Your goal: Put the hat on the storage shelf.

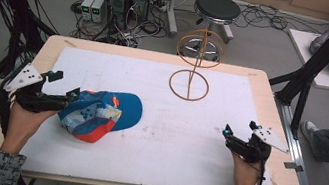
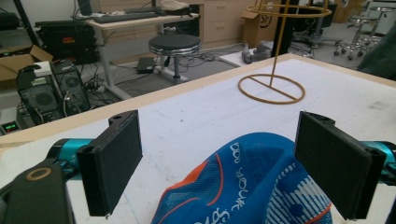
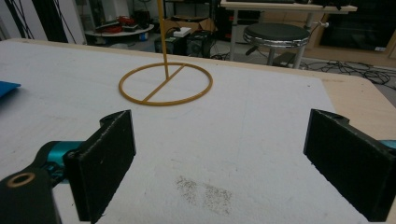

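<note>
Left gripper view: a blue and orange fabric cap (image 2: 252, 186) is framed between the wide-open, empty fingers (image 2: 114, 161) of the left gripper (image 2: 224, 168). The right gripper (image 3: 224, 168) is likewise spread, empty. Closing on the crown is judged next.

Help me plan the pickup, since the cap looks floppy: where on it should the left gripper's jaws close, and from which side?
Probably the crown's near edge, from the person's left. The cap lies on the white mat with its crumpled crown toward the left gripper, whose open jaws already straddle that raised fabric in the left gripper view; the flat brim points away.
</note>
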The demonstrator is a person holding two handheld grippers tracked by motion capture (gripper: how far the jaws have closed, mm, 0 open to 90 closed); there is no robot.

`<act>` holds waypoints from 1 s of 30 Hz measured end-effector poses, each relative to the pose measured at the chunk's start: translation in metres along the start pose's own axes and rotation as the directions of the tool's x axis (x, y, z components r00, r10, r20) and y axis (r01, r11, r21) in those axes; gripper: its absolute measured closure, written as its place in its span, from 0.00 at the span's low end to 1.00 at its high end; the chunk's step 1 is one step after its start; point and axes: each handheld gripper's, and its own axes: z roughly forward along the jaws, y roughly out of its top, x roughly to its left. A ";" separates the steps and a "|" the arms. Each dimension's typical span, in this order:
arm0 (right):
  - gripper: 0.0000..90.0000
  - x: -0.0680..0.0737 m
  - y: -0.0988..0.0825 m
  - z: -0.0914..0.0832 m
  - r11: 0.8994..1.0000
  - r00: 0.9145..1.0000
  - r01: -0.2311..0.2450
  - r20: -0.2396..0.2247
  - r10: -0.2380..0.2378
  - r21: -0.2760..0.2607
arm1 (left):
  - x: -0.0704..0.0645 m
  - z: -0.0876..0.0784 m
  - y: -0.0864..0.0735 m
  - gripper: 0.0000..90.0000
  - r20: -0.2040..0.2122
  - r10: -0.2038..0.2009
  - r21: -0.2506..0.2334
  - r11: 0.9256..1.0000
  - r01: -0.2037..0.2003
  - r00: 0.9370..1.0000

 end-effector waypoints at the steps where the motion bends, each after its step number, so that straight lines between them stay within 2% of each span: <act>1: 0.09 0.000 0.000 0.000 1.000 1.000 0.000 0.000 0.000 0.000 | 0.000 0.000 0.000 0.17 0.006 0.003 0.000 1.000 -0.003 1.000; 2: 0.09 0.000 0.000 0.000 1.000 1.000 0.003 0.001 -0.003 0.000 | -0.001 0.000 0.000 0.18 0.026 0.005 0.001 1.000 -0.005 1.000; 3: 0.09 0.000 0.000 0.000 1.000 1.000 0.003 0.001 -0.003 0.000 | -0.001 0.000 0.000 0.18 0.026 0.005 0.001 1.000 -0.005 1.000; 6: 0.09 -0.001 0.000 0.000 1.000 1.000 0.001 -0.002 -0.001 0.001 | -0.004 0.004 -0.001 0.18 0.063 0.013 0.018 1.000 -0.015 0.998; 11: 0.09 -0.001 0.000 0.000 1.000 1.000 0.009 0.004 -0.009 0.007 | -0.008 0.008 -0.003 0.19 0.084 0.028 0.033 0.999 -0.031 0.996; 14: 0.09 -0.001 0.000 0.001 1.000 1.000 0.013 0.004 -0.013 0.007 | -0.009 0.011 -0.005 0.22 0.122 0.044 0.055 0.997 -0.052 0.992; 15: 0.09 -0.001 0.000 0.001 1.000 1.000 0.013 0.004 -0.013 0.007 | -0.009 0.011 -0.005 0.23 0.122 0.044 0.055 0.997 -0.052 0.992; 16: 0.09 -0.001 -0.001 0.002 1.000 1.000 0.018 0.002 -0.019 0.016 | -0.010 0.014 -0.006 0.23 0.139 0.056 0.069 0.995 -0.066 0.989; 23: 0.09 0.000 -0.001 0.002 1.000 1.000 0.021 0.001 -0.021 0.020 | -0.016 0.021 -0.011 0.28 0.168 0.070 0.094 0.992 -0.087 0.983; 24: 0.09 0.000 -0.001 0.002 1.000 1.000 0.026 -0.001 -0.026 0.017 | -0.016 0.024 -0.013 0.30 0.188 0.079 0.110 0.989 -0.101 0.979; 25: 0.09 0.000 -0.001 0.001 0.999 1.000 0.027 0.001 -0.027 0.016 | -0.016 0.024 -0.013 0.32 0.188 0.079 0.110 0.989 -0.101 0.979; 26: 0.09 0.000 -0.001 0.001 1.000 1.000 0.024 0.001 -0.024 0.019 | -0.016 0.024 -0.014 0.35 0.198 0.089 0.117 0.987 -0.114 0.976; 28: 0.09 0.000 -0.001 0.001 1.000 1.000 0.024 0.000 -0.024 0.018 | -0.017 0.026 -0.015 0.35 0.199 0.105 0.127 0.983 -0.132 0.974; 30: 0.09 0.000 -0.001 0.002 1.000 1.000 0.025 -0.002 -0.025 0.019 | -0.017 0.027 -0.017 0.38 0.194 0.104 0.130 0.983 -0.131 0.975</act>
